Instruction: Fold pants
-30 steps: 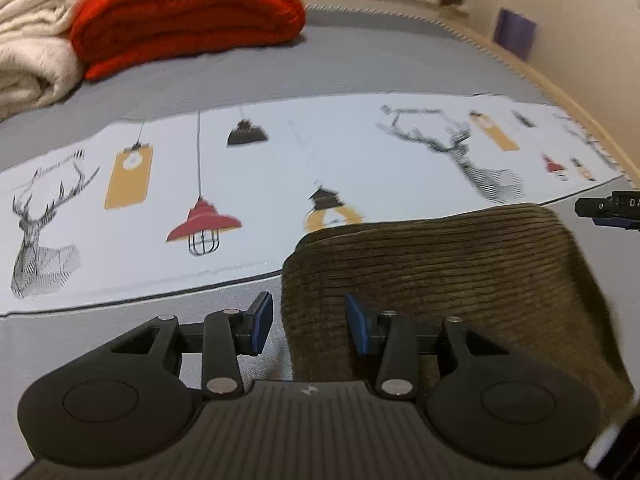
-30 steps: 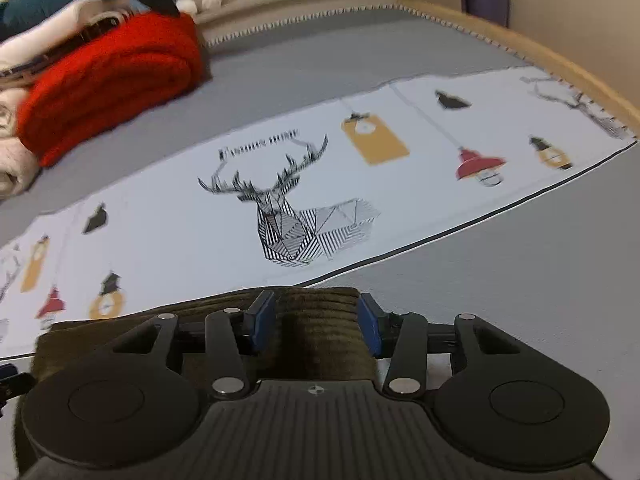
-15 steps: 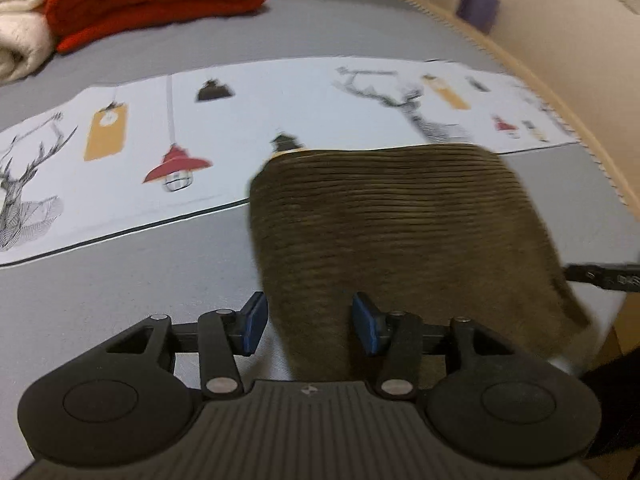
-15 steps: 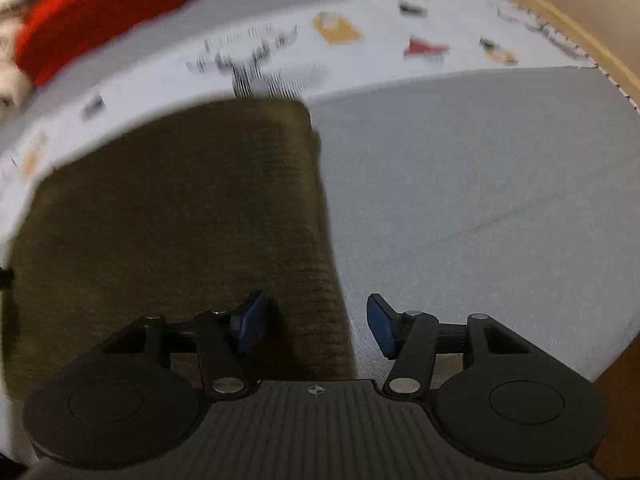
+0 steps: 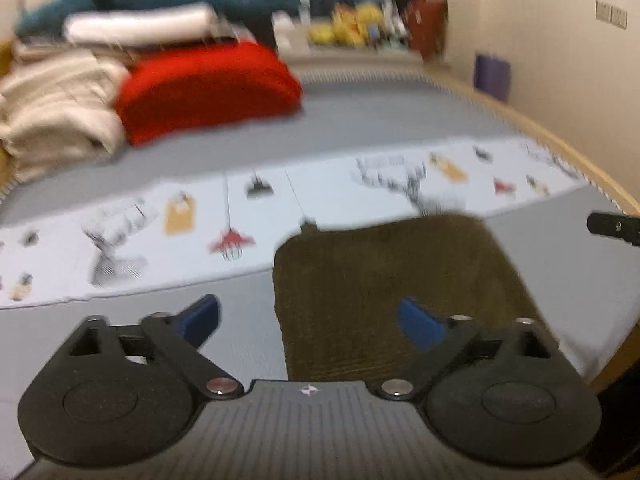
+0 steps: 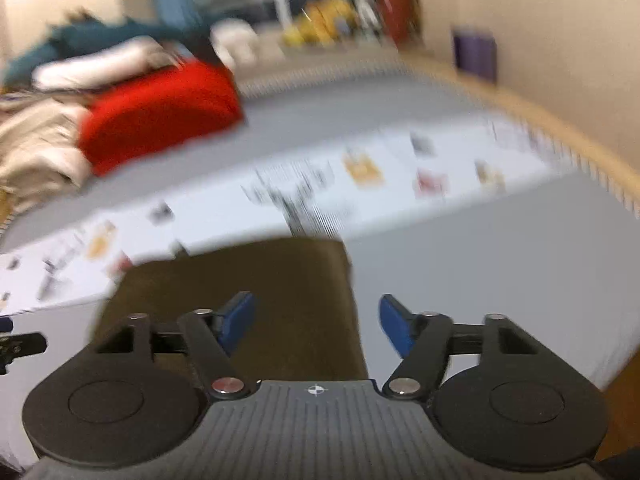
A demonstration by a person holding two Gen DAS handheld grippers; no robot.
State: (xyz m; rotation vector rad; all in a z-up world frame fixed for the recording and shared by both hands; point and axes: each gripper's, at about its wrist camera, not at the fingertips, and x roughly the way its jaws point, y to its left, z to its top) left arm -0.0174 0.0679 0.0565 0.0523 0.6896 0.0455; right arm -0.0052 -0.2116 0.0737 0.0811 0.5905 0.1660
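The olive-brown corduroy pants (image 5: 392, 280) lie folded into a flat rectangle on the grey bed, their far edge over the printed white cloth. In the right wrist view the pants (image 6: 256, 280) lie low and left of centre. My left gripper (image 5: 310, 322) is open wide and empty, above the pants' near left corner. My right gripper (image 6: 316, 322) is open wide and empty, above the pants' near right edge. The right gripper's tip shows at the right edge of the left wrist view (image 5: 614, 228). Both views are blurred.
A white cloth with deer and lamp prints (image 5: 240, 208) crosses the grey bed (image 5: 360, 120). Folded red (image 5: 208, 84), cream (image 5: 56, 108) and white laundry is stacked at the back left. The bed's wooden edge (image 5: 592, 172) and a wall run along the right.
Both grippers have opened wider and pulled back and up from the pants. The pants have dropped flat onto the bed. Both cameras now look further up the room.
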